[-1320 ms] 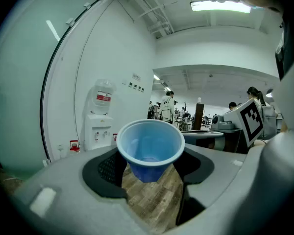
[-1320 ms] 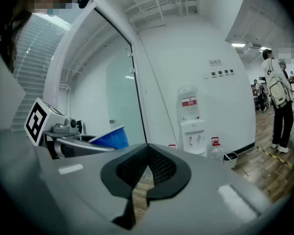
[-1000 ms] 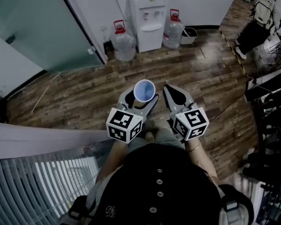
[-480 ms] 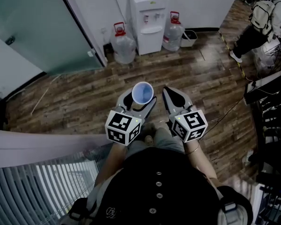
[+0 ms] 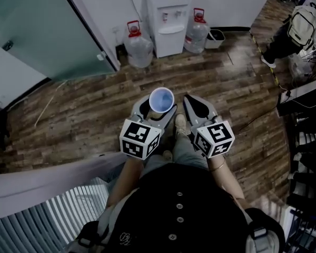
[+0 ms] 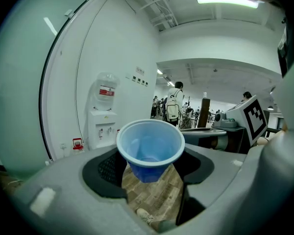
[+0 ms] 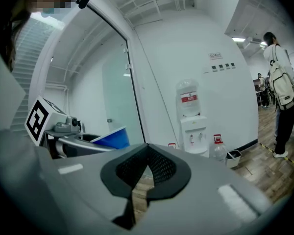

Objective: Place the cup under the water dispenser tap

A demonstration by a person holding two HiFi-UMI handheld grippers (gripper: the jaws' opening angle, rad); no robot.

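A blue plastic cup (image 5: 161, 98), upright and empty, sits between the jaws of my left gripper (image 5: 158, 107), which is shut on it. In the left gripper view the cup (image 6: 150, 148) fills the middle, both pads against its sides. My right gripper (image 5: 194, 103) is alongside on the right, shut and empty; its view shows the closed pads (image 7: 152, 166) and the cup (image 7: 111, 139) at the left. The white water dispenser (image 5: 168, 17) stands against the far wall, well ahead of both grippers, and is also in the left gripper view (image 6: 103, 126) and the right gripper view (image 7: 193, 126).
A large water bottle (image 5: 138, 49) stands left of the dispenser, another (image 5: 196, 33) on its right, beside a small bin (image 5: 215, 38). A glass partition (image 5: 37, 30) runs along the left. A person with a backpack (image 5: 300, 20) stands at the far right. Wooden floor lies between.
Both grippers and the cup have moved a little forward toward the dispenser. A shoe now shows between the grippers. The person with the backpack has shifted right.
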